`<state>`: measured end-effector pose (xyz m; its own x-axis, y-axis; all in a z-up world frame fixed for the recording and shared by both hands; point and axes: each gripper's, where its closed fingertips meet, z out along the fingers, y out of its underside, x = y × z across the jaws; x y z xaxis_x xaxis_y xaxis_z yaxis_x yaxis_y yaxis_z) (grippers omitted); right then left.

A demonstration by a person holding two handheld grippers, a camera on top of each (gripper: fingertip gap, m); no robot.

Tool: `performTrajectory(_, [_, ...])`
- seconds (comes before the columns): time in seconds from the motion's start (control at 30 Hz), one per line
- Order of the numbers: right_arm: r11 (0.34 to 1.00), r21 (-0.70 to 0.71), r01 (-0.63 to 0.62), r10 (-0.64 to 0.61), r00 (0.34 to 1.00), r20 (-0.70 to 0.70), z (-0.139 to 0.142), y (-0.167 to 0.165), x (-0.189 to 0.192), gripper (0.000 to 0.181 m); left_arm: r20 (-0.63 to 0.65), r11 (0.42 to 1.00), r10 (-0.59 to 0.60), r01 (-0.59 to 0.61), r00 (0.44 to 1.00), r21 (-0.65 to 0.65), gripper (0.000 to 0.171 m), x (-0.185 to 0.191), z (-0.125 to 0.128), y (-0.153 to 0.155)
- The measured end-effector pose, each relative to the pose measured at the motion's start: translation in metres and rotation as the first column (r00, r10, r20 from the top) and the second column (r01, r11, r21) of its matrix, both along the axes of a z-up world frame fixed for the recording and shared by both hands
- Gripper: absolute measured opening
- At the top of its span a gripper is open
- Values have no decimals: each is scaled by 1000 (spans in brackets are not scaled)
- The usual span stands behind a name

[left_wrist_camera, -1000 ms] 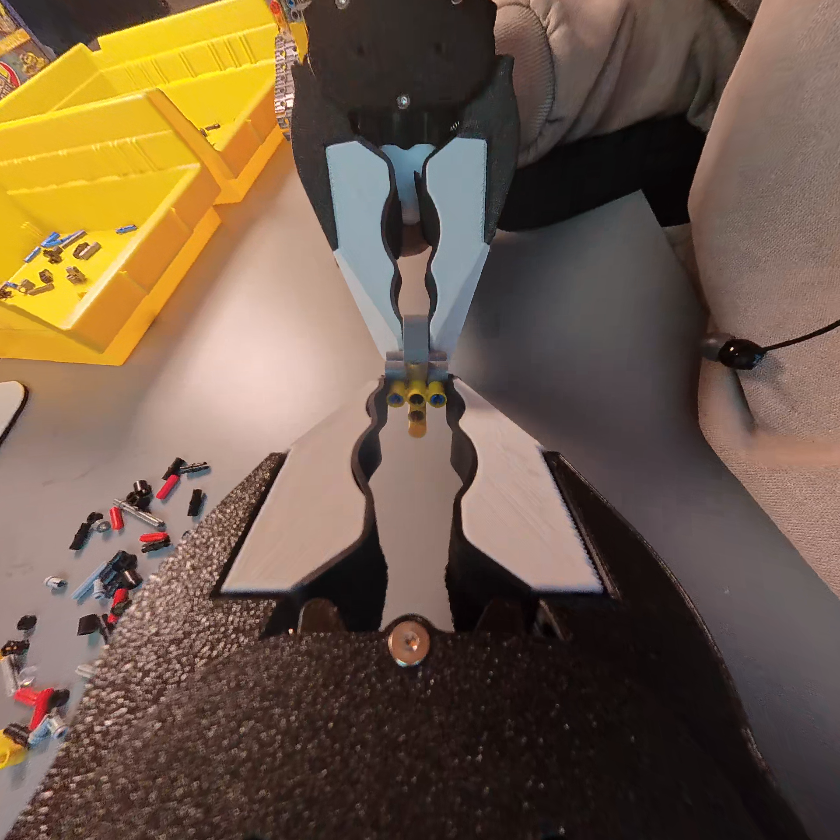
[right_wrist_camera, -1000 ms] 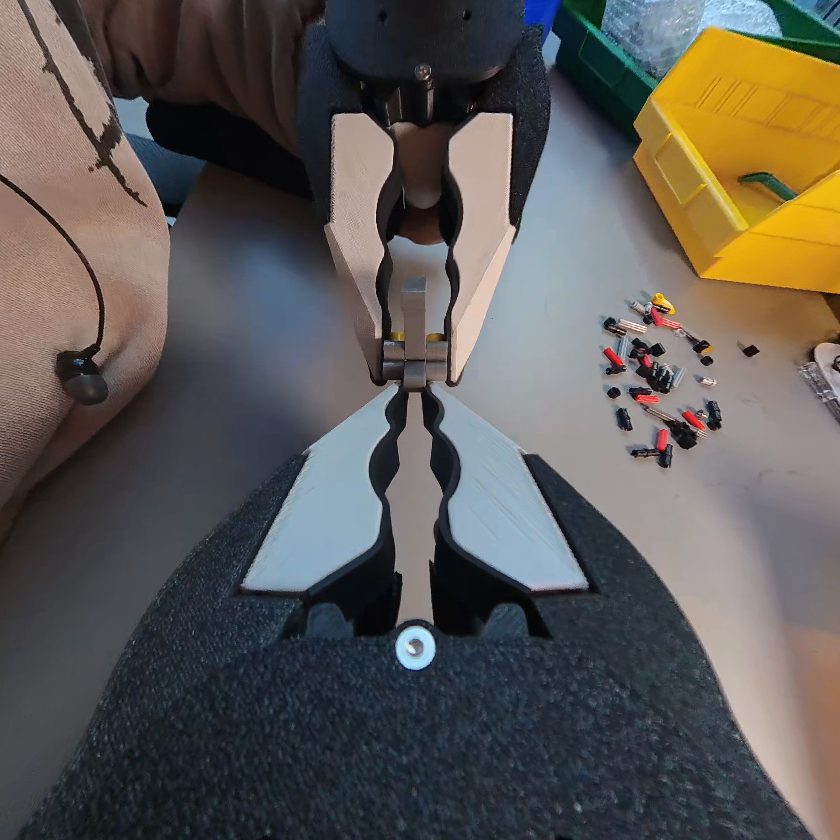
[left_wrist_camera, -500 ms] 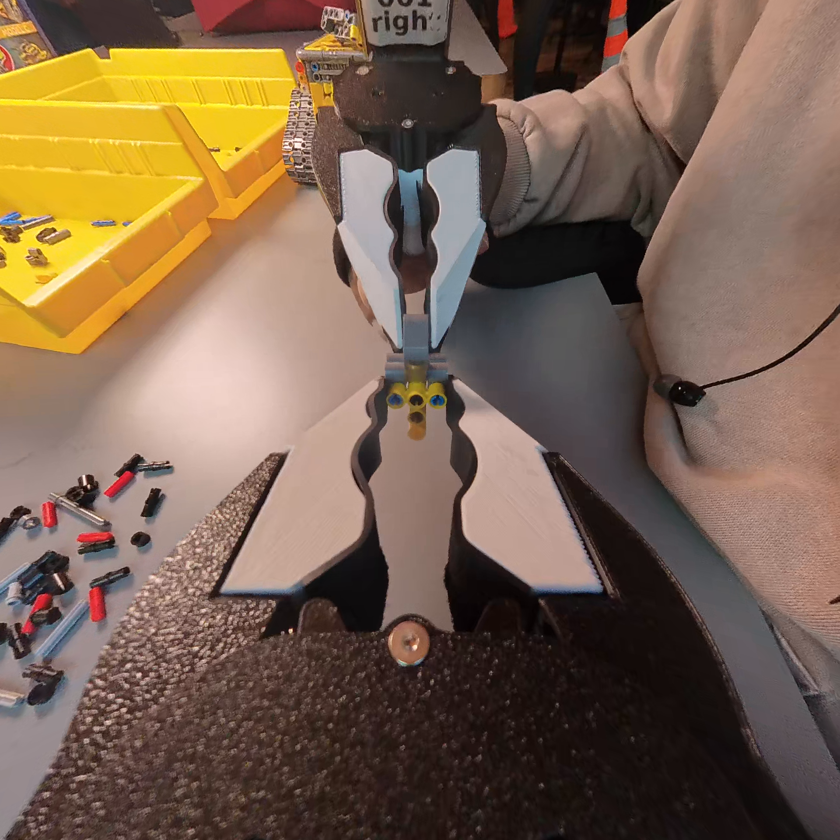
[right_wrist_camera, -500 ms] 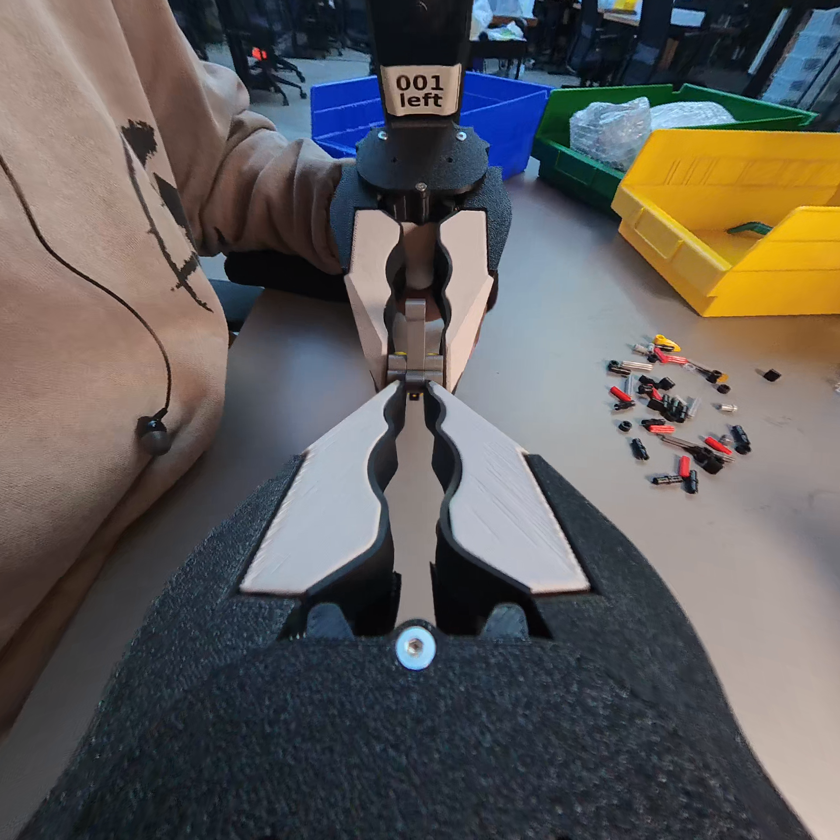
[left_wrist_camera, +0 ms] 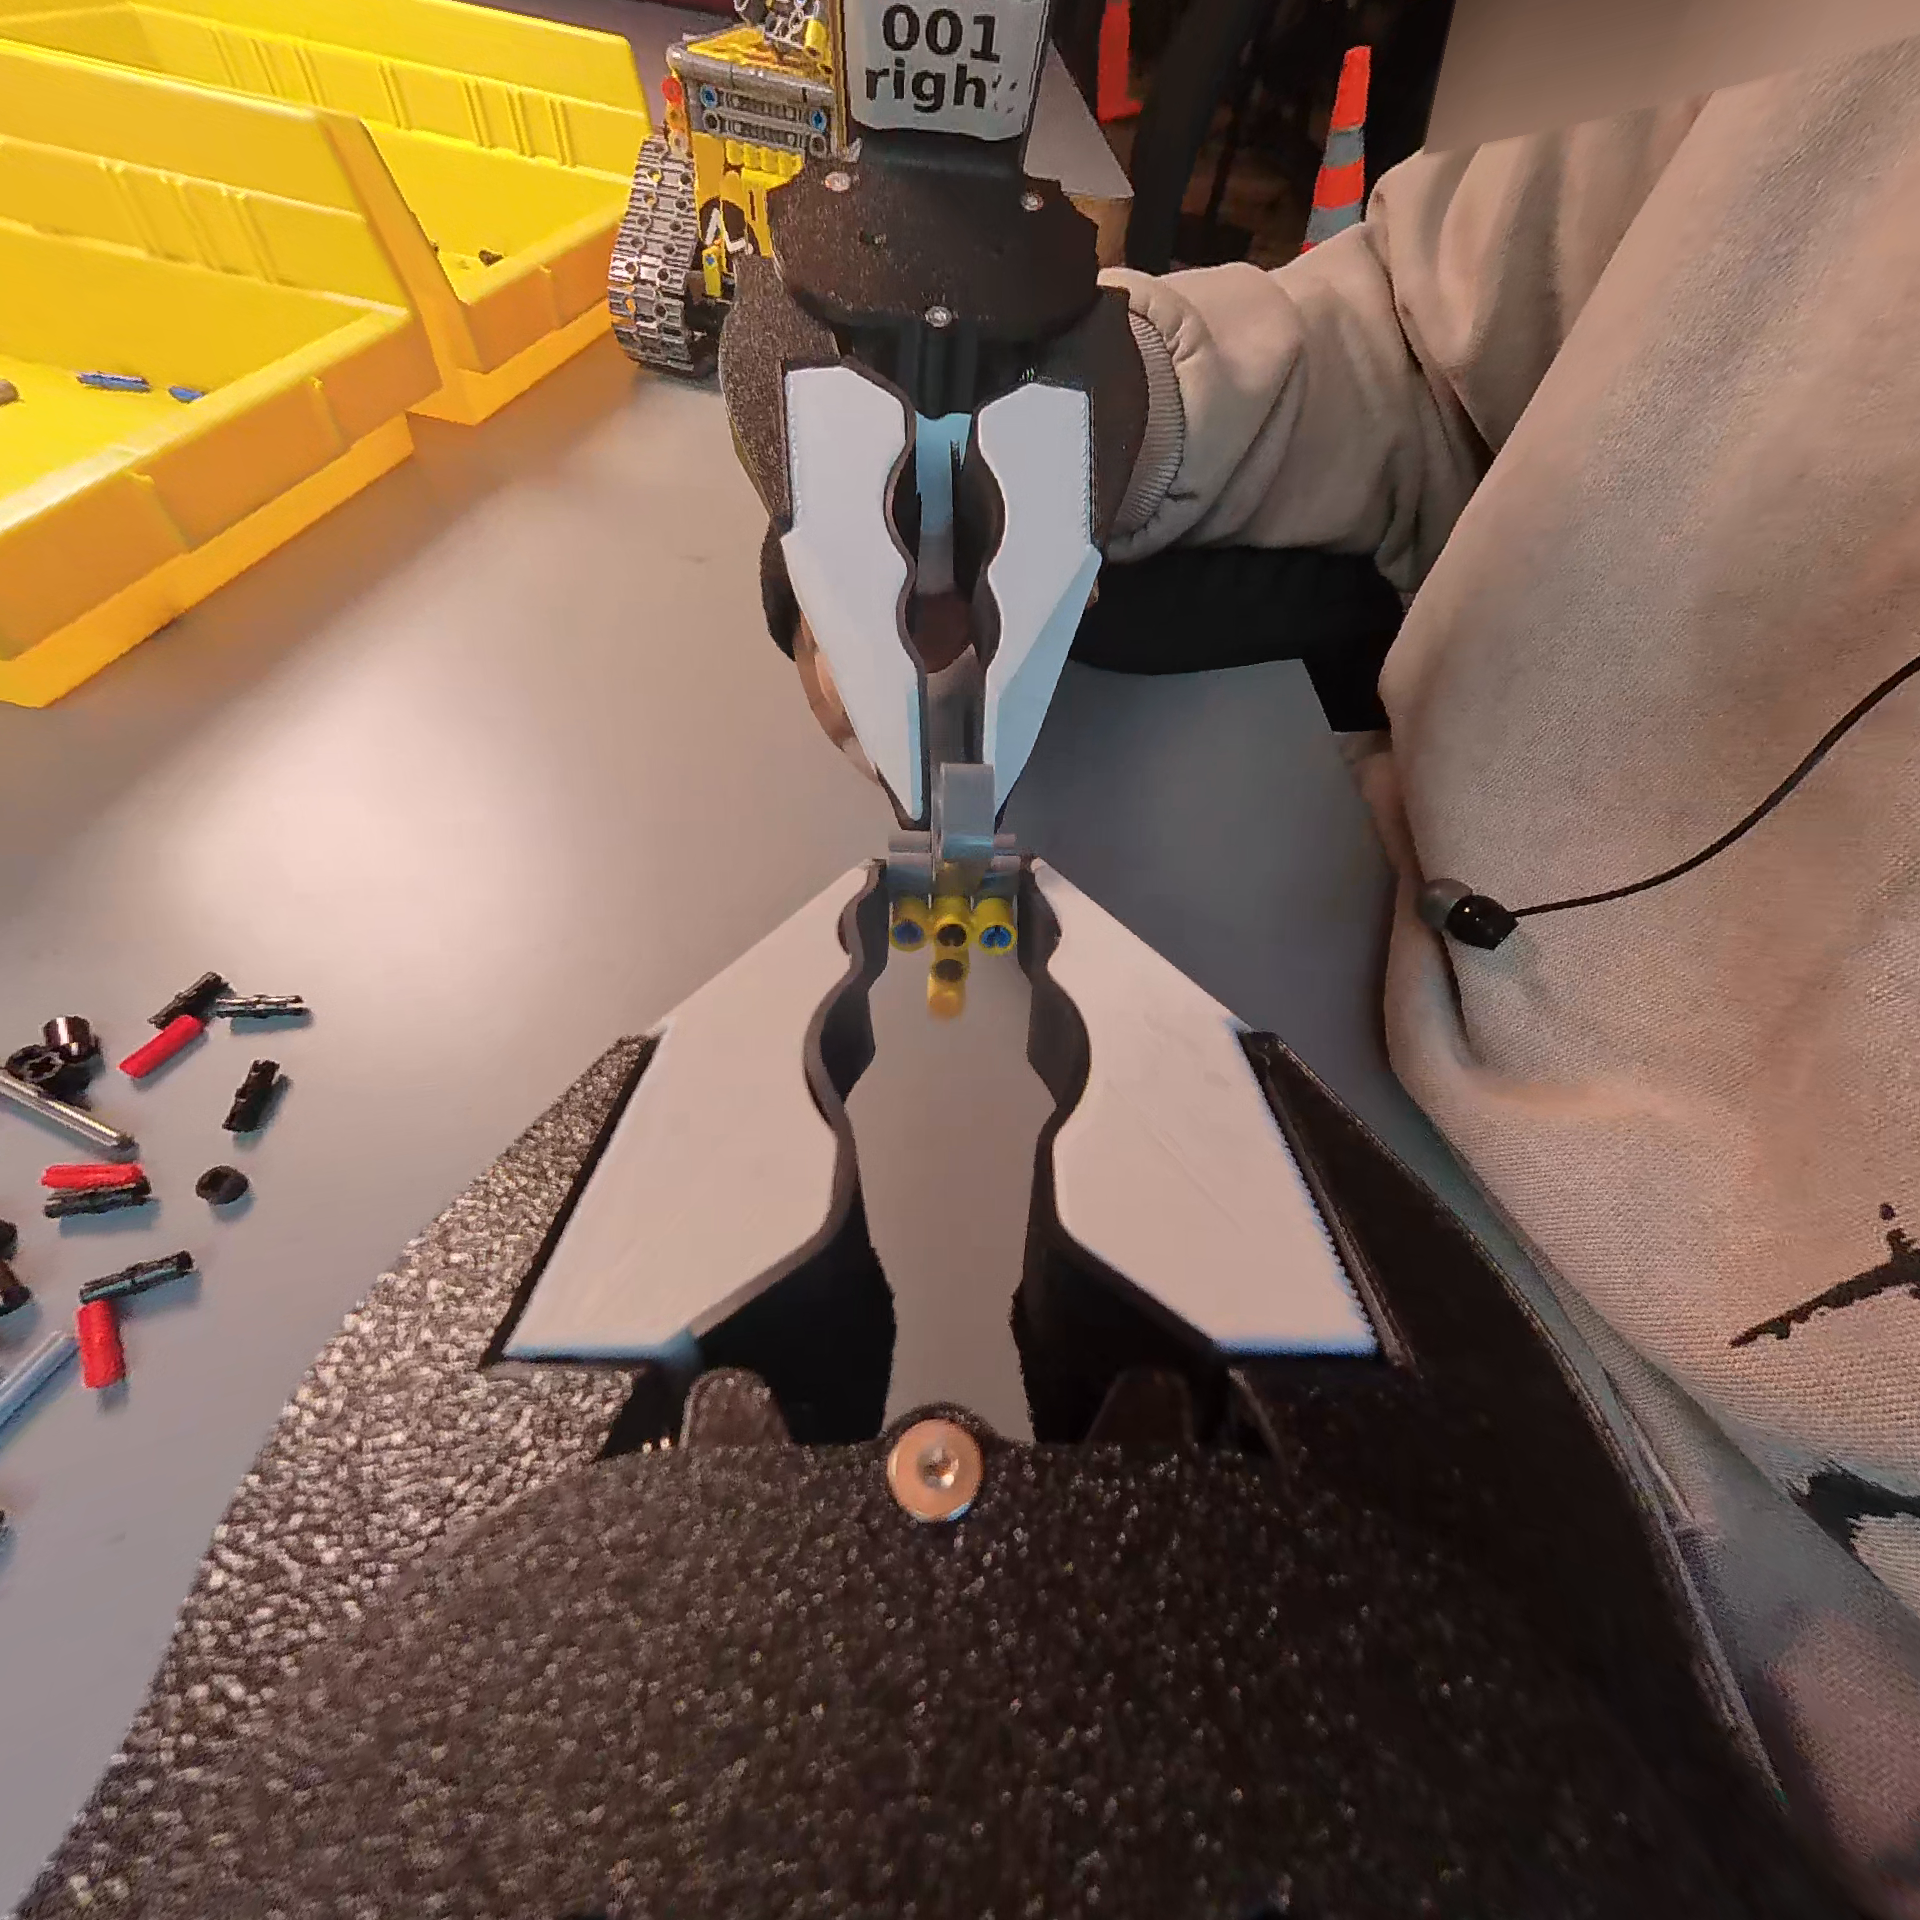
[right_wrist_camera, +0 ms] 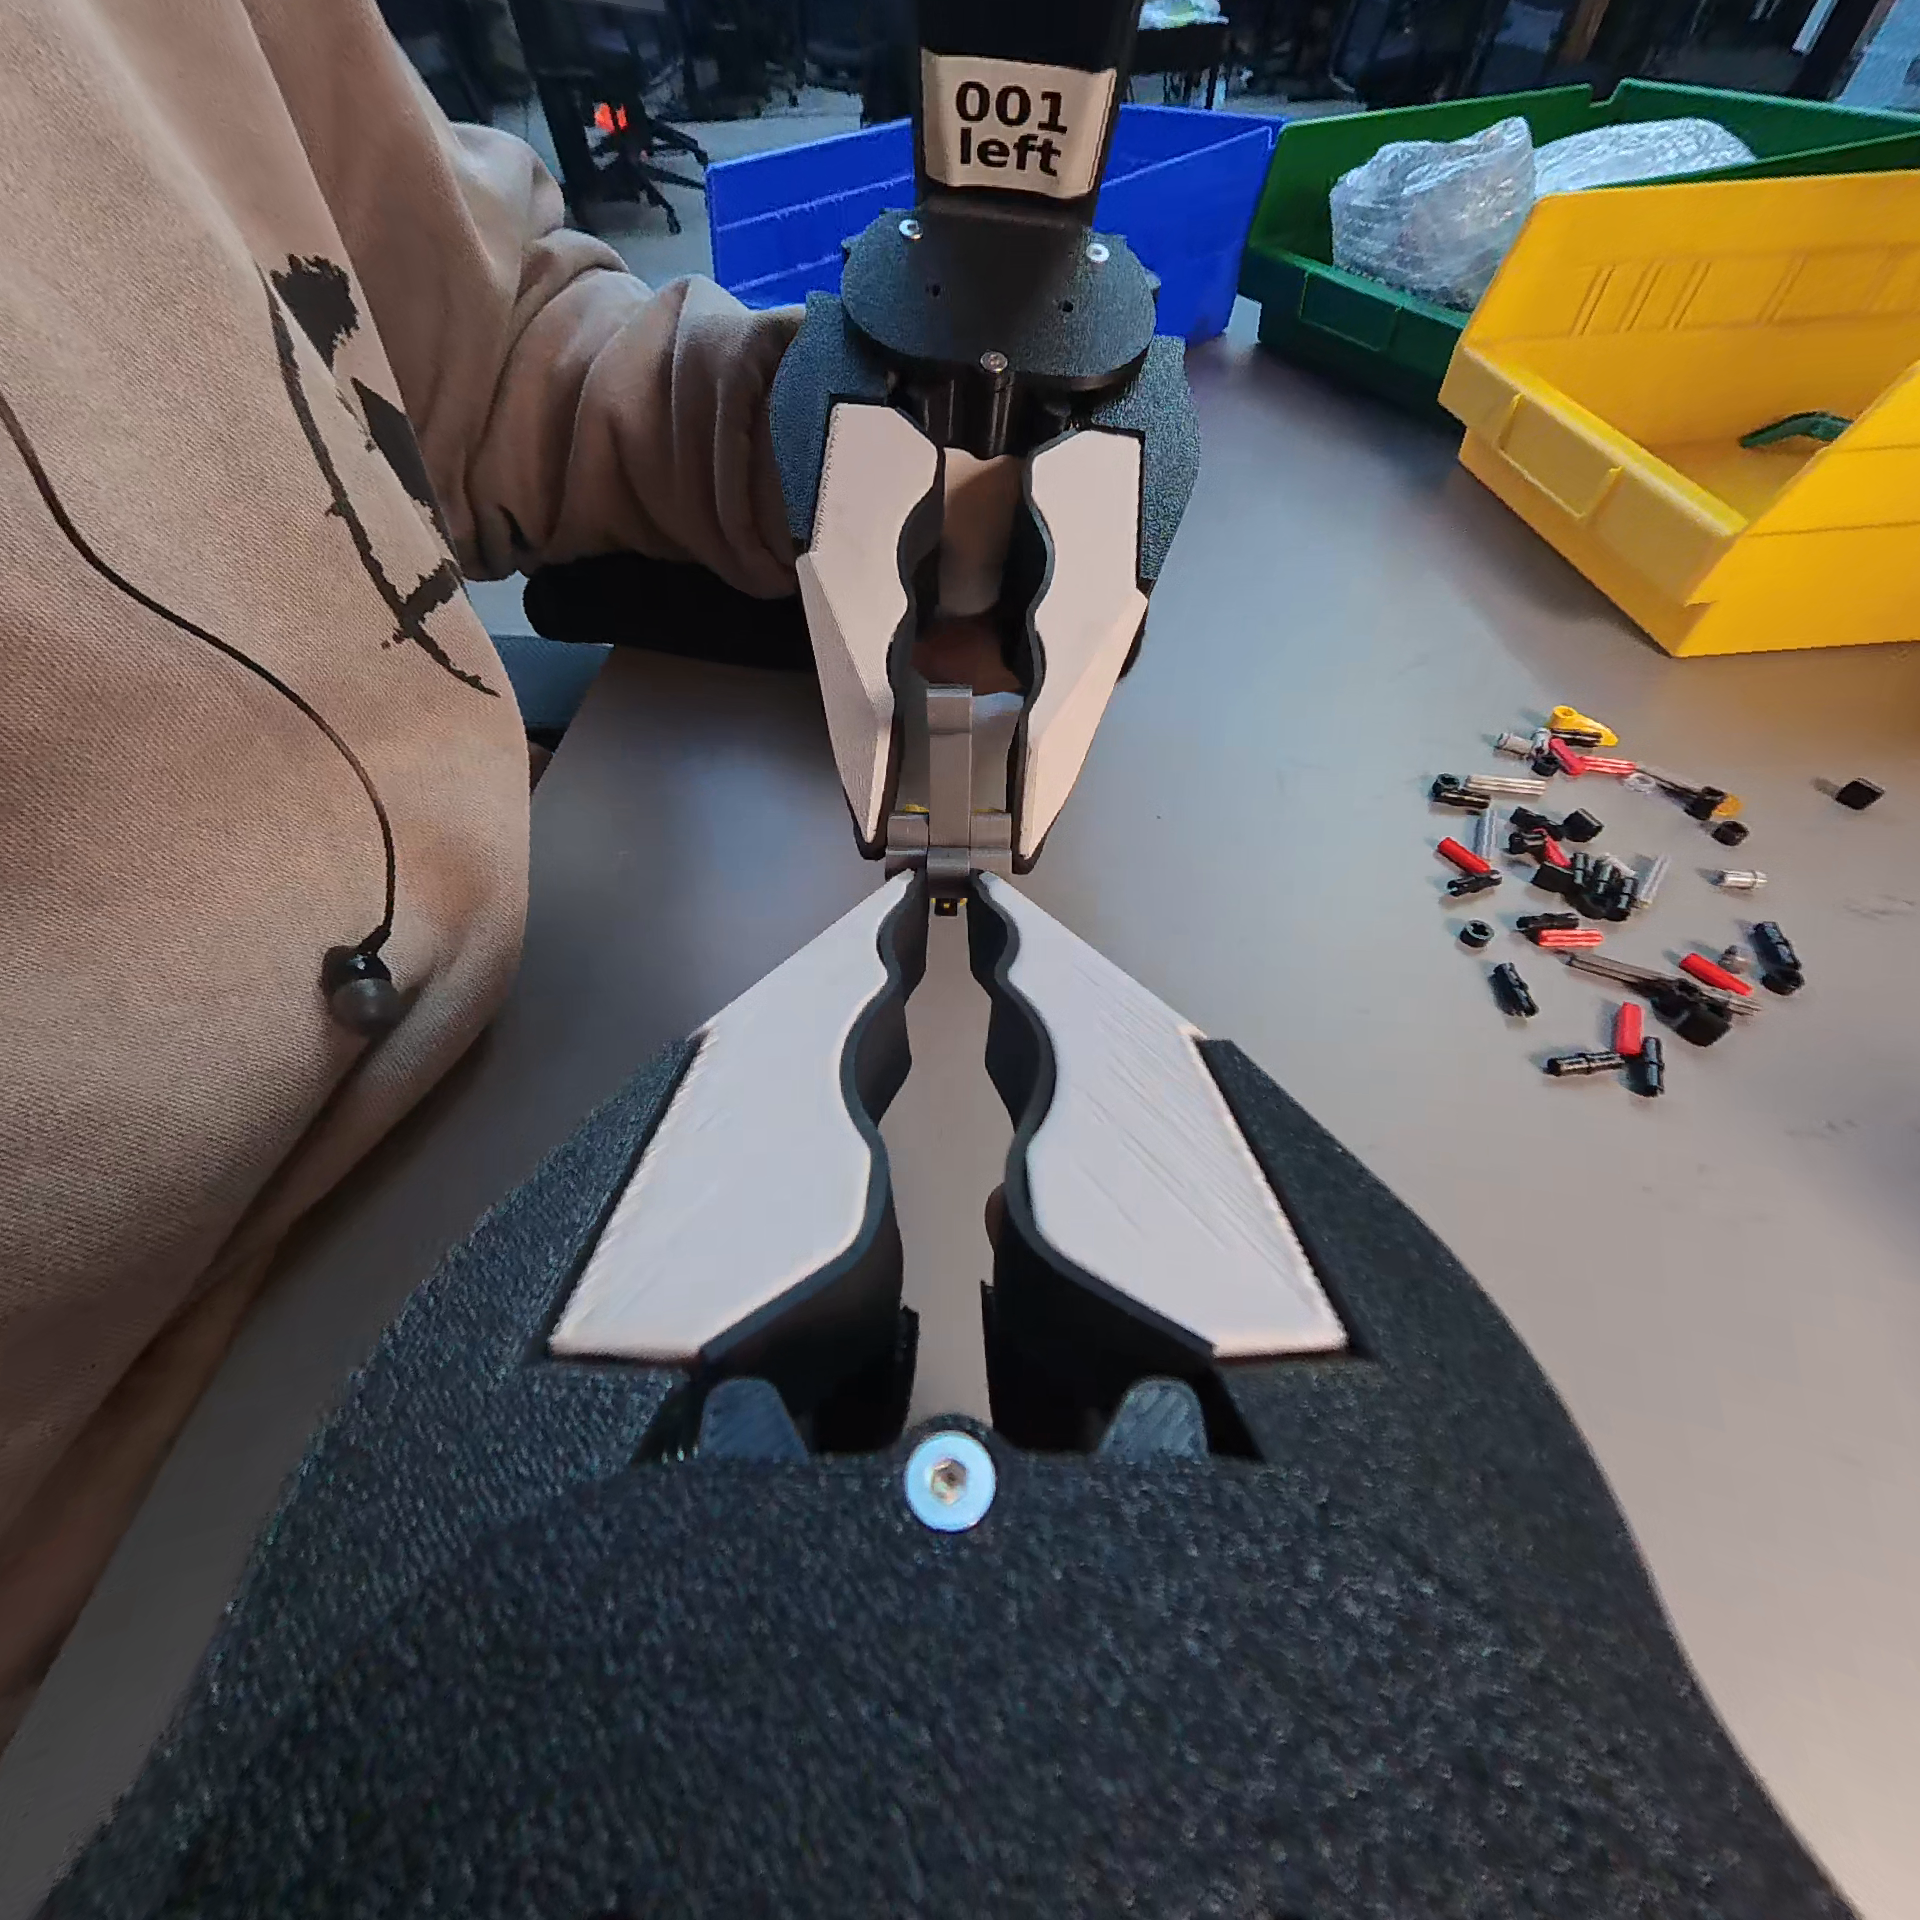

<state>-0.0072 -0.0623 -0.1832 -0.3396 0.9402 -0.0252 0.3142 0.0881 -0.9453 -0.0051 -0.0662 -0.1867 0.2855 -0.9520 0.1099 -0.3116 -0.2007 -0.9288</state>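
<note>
Left hand-held gripper (left_wrist_camera: 951, 883): pinching yellow-and-grey toy-brick assembly (left_wrist_camera: 948, 925) above the desk (left_wrist_camera: 540, 644).
Right hand-held gripper (right_wrist_camera: 943, 883): pressed onto the assembly's grey beam (right_wrist_camera: 948, 831), tip to tip.
Nearby: loose pins (right_wrist_camera: 1600, 894), yellow bins (left_wrist_camera: 208, 312).
Advice: probably keep both grips firm and coaxial.

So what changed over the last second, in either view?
Both cameras tilted up: the bins and loose parts slid lower in frame, and the room behind, the blue bin and the tracked model came into view. Nothing was taken or released. The left gripper stays shut on the grey-and-yellow piece and the right gripper on its grey end, tips meeting as before.
</note>
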Motion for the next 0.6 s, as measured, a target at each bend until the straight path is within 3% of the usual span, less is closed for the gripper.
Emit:
performTrajectory(0.3, [997,-65,-45,40,997,-69,16,-5,1,4,-4,997,-20,20,1000,68,24,0,14,-6])
performTrajectory(0.6, [992,-107,-64,59,997,-47,12,-7,1,4,-77,994,-15,23,997,105,24,-4,6,-9])
